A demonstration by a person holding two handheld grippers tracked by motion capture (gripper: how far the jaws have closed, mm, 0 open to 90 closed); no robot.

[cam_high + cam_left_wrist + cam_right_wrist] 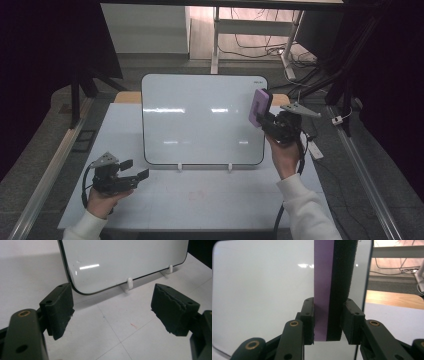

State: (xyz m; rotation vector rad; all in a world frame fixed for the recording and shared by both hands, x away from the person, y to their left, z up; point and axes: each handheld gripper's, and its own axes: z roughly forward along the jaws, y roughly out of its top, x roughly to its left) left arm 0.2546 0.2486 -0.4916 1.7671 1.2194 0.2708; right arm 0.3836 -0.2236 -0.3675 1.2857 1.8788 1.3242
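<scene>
A white board (pixel 200 117) with a thin black edge stands tilted on two small white feet in the middle of the table. My right gripper (pixel 268 120) is raised by the board's right edge and is shut on a purple eraser (pixel 258 106) with a black felt side. In the right gripper view the eraser (pixel 329 287) stands upright between the jaws, purple to the left, black felt to the right, with the board (pixel 262 295) behind it. My left gripper (pixel 135 170) hovers low near the board's lower left corner, open and holding nothing. Its two black pads (pixel 61 310) stand wide apart above the table.
The white table top (pixel 200 195) reaches forward of the board. The board's white feet (pixel 129 283) stand just ahead of my left gripper. A wooden surface (pixel 392 298) lies behind the board's right edge. Desk legs and cables (pixel 265 47) are on the floor beyond.
</scene>
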